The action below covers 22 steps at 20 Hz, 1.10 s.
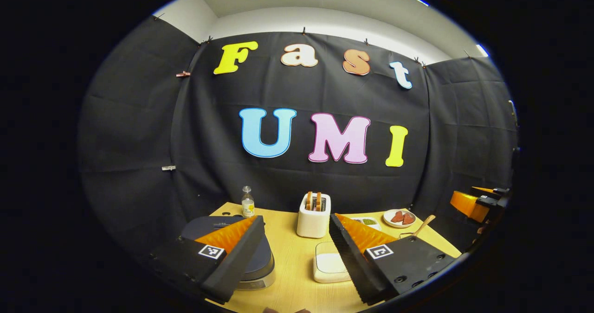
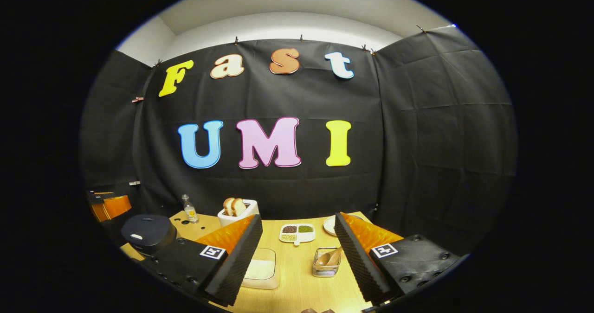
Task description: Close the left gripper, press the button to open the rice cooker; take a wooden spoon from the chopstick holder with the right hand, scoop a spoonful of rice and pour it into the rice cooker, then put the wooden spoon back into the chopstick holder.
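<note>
The dark rice cooker (image 1: 262, 259) stands with its lid down at the table's left, partly behind one finger of my left gripper (image 1: 296, 218), which is open and holds nothing. In the right gripper view the rice cooker (image 2: 148, 232) sits at the far left. A wire chopstick holder (image 2: 326, 262) with wooden spoons (image 2: 330, 256) in it stands just ahead of my right gripper (image 2: 298, 215), open and apart from it. A white container of rice (image 2: 262, 269) lies low between the fingers. The rice container (image 1: 329, 264) also lies between the left gripper's fingers. A spoon handle (image 1: 424, 225) sticks up at right.
On the wooden table (image 2: 297, 287) stand a white toaster (image 1: 314, 215) with bread, a small bottle (image 1: 248, 202), a divided dish of grains (image 2: 297, 233) and a plate (image 1: 400, 218) of red pieces. The other gripper (image 1: 478, 201) shows at far right.
</note>
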### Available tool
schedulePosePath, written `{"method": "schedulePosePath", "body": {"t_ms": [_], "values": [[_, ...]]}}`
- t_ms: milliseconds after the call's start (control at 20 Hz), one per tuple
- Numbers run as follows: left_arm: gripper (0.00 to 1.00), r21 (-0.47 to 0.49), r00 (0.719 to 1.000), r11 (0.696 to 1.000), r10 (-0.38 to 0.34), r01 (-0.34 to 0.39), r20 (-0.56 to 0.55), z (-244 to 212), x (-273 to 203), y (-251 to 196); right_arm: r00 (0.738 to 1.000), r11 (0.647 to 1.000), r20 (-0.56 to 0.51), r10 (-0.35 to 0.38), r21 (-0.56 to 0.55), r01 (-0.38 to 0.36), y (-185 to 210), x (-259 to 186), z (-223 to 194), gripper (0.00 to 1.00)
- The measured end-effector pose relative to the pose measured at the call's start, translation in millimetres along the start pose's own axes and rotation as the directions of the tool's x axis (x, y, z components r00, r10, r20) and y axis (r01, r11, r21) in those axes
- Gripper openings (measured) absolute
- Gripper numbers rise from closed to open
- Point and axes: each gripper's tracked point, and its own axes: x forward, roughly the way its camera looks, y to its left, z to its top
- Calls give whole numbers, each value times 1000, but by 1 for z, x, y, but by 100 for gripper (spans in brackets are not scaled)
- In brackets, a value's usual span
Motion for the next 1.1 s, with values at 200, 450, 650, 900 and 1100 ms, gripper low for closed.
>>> {"method": "schedulePosePath", "body": {"t_ms": [200,450,650,900,1100], "values": [[95,6,999,999,33,-33,-12,-1,4,31,1000,1000,-16,-26,-1,26,-8,-5,-4,98],[76,-4,997,1000,1,-2,-80,-15,7,79,999,998,-8,-53,-29,53,-10,-13,3,98],[51,-53,980,999,-23,13,-197,-46,12,119,998,996,-4,-65,-62,65,-3,-24,6,98],[8,-79,956,996,17,-42,-293,-79,21,164,999,994,-12,-50,-93,49,12,-47,5,98],[6,-150,912,988,-91,33,-399,-110,31,144,998,992,-15,-68,-108,66,5,-56,-4,98]]}}
